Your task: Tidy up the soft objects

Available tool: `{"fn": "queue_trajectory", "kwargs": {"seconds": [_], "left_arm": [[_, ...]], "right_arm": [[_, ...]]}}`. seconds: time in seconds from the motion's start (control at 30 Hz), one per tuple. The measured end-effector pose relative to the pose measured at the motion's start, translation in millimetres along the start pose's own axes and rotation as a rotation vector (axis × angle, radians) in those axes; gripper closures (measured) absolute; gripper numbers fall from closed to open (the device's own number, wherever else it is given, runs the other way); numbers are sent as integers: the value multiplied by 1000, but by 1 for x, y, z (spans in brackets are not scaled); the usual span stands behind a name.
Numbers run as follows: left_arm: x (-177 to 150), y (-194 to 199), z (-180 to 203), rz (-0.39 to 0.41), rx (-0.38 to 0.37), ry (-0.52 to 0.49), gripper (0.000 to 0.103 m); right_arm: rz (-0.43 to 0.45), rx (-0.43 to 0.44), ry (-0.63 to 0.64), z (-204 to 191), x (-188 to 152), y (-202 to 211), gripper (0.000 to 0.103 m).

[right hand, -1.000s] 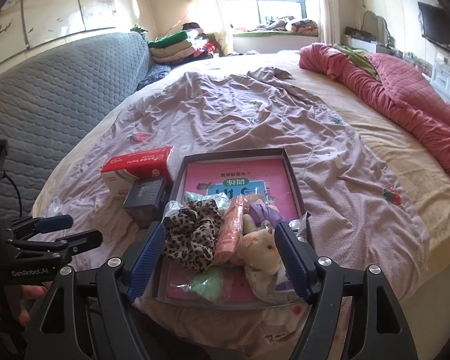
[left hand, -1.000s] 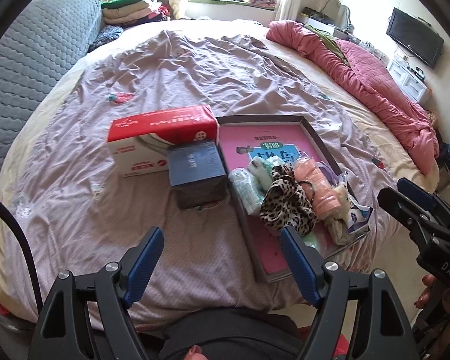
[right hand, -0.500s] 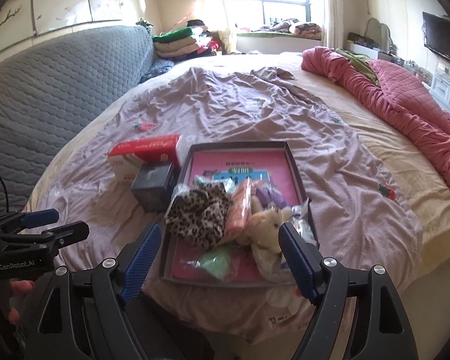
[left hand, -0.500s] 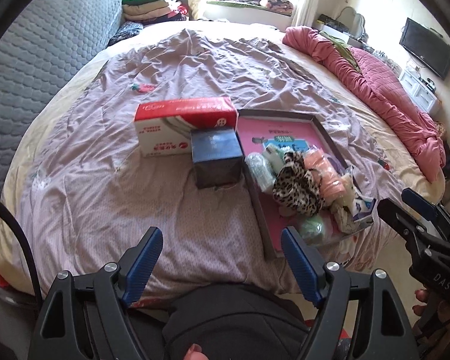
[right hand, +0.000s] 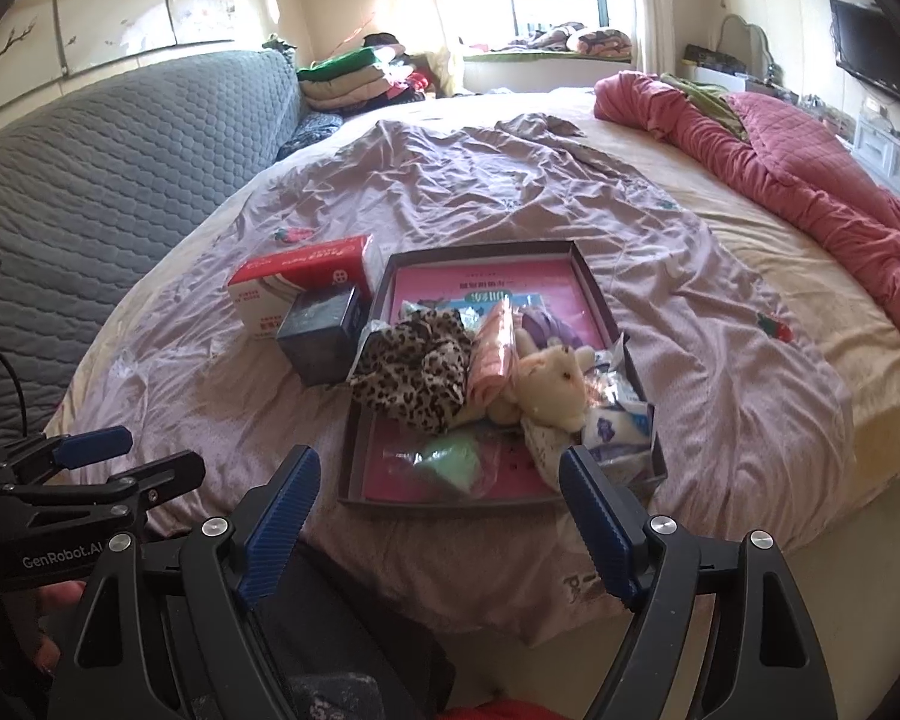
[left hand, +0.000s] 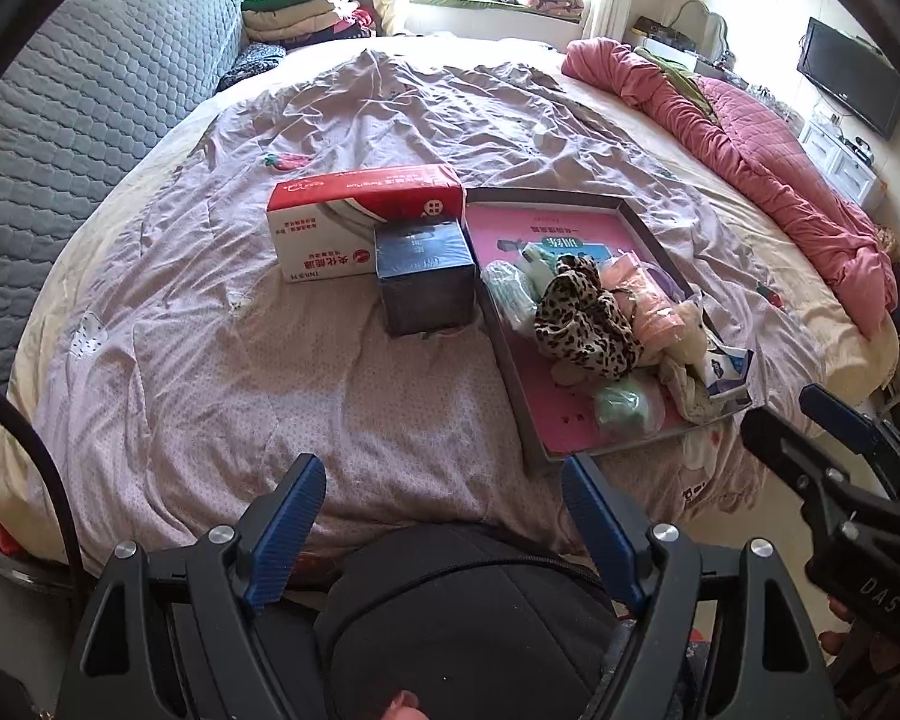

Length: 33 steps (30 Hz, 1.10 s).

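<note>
Leopard-print cloth [right hand: 417, 369] atop tray [right hand: 486, 253] (both grippers empty)

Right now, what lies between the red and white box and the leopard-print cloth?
In the left wrist view, a dark blue box and the tray's near wall lie between the red and white box and the leopard-print cloth.

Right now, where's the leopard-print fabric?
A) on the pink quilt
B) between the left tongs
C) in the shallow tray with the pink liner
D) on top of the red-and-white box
C: the leopard-print fabric lies piled with the other soft items inside the shallow tray, beside the dark box, and neither tongs touch it.
</note>
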<state>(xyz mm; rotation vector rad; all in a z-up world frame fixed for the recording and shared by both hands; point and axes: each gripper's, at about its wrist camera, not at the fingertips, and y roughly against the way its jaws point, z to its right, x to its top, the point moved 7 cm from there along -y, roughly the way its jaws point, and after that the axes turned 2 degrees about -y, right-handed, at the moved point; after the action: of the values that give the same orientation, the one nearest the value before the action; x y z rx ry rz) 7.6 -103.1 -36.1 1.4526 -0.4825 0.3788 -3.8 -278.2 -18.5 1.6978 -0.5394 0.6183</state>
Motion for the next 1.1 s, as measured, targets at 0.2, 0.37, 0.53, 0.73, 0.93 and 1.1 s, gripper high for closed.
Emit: {"fn": "queue_trajectory", "kwargs": {"seconds": [0.2,0.37,0.53,0.73,0.93,1.1], "left_arm": [[-2,-3,1,-16,2,-3,23],[-4,-4,2,-23,3,-4,23],[-5,-6,2,-23,5,-5,23],[-6,-6,-1,-27,9,-3,23],[-6,-7,-1,-30,10,-2,23],[-6,-9,-1,-35,13,-3,23]], "right_arm": [[-13,7,18,-7,-3,-3,20],[-18,12,31,-11,-5,-5,20],[-10,10,38,-12,-4,-3,20],[-9,15,38,-14,-4,-2,20],[-14,15,38,-14,-4,-3,20],[-18,13,35,-14,-4,-4,20]]}}
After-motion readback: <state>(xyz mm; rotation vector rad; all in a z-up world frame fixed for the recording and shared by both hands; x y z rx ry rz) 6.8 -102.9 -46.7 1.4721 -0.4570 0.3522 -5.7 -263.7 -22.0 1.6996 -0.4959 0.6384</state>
